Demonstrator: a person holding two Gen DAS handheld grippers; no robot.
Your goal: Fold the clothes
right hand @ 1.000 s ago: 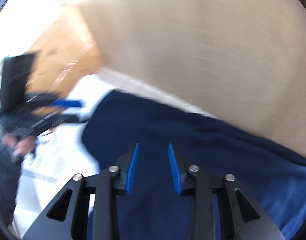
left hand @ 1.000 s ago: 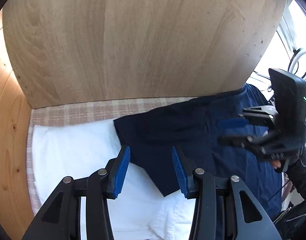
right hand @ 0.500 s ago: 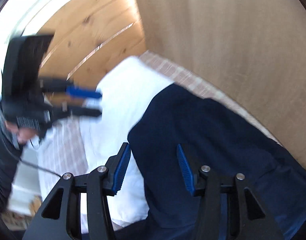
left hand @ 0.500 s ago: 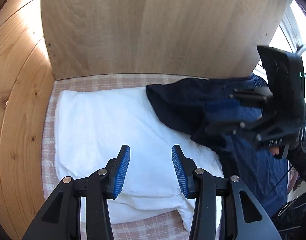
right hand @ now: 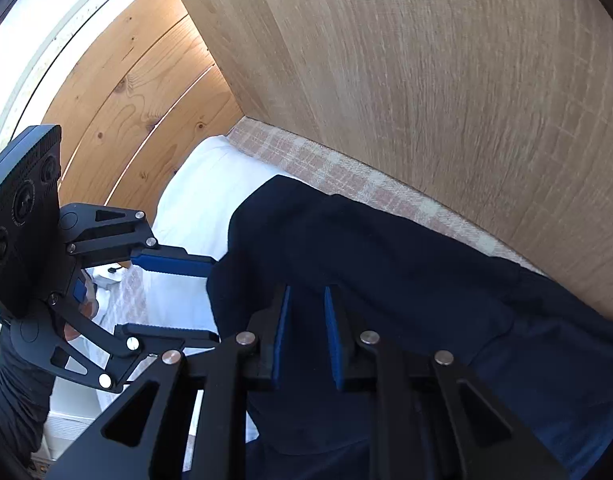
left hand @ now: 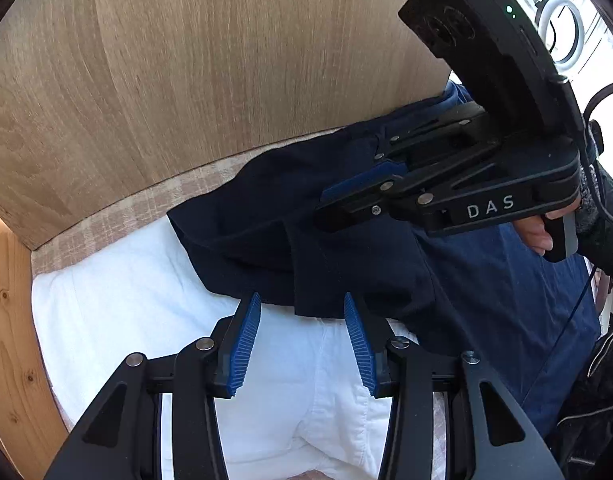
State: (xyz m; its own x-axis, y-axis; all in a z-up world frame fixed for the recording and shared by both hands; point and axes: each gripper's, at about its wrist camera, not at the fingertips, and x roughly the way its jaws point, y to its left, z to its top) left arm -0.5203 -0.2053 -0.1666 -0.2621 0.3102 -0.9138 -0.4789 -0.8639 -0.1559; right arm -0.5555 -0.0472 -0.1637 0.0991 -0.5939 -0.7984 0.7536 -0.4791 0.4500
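Note:
A navy garment [left hand: 306, 248] lies crumpled on a plaid-covered surface, partly over a white garment [left hand: 138, 320]. My left gripper [left hand: 300, 306] is open, its blue pads just short of the navy cloth's near edge and over the white cloth; nothing is between them. It also shows in the right wrist view as the left gripper [right hand: 212, 300] beside the navy garment [right hand: 386, 264]. My right gripper [right hand: 306, 296] is down on the navy cloth, its jaws closing to a narrow gap with navy cloth at the tips. The right gripper [left hand: 326, 210] sits on the garment's middle.
A pale wooden panel [left hand: 226, 60] rises right behind the plaid cover [left hand: 118, 216]. Pine boards [right hand: 138, 92] close the left side. The white garment [right hand: 198, 184] reaches that corner. A person's dark sleeve [left hand: 610, 236] holds the right gripper at the right edge.
Both grippers have come down closer to the cloth. The left gripper now stands at the navy garment's near edge. The right gripper's jaws have narrowed markedly over the navy cloth.

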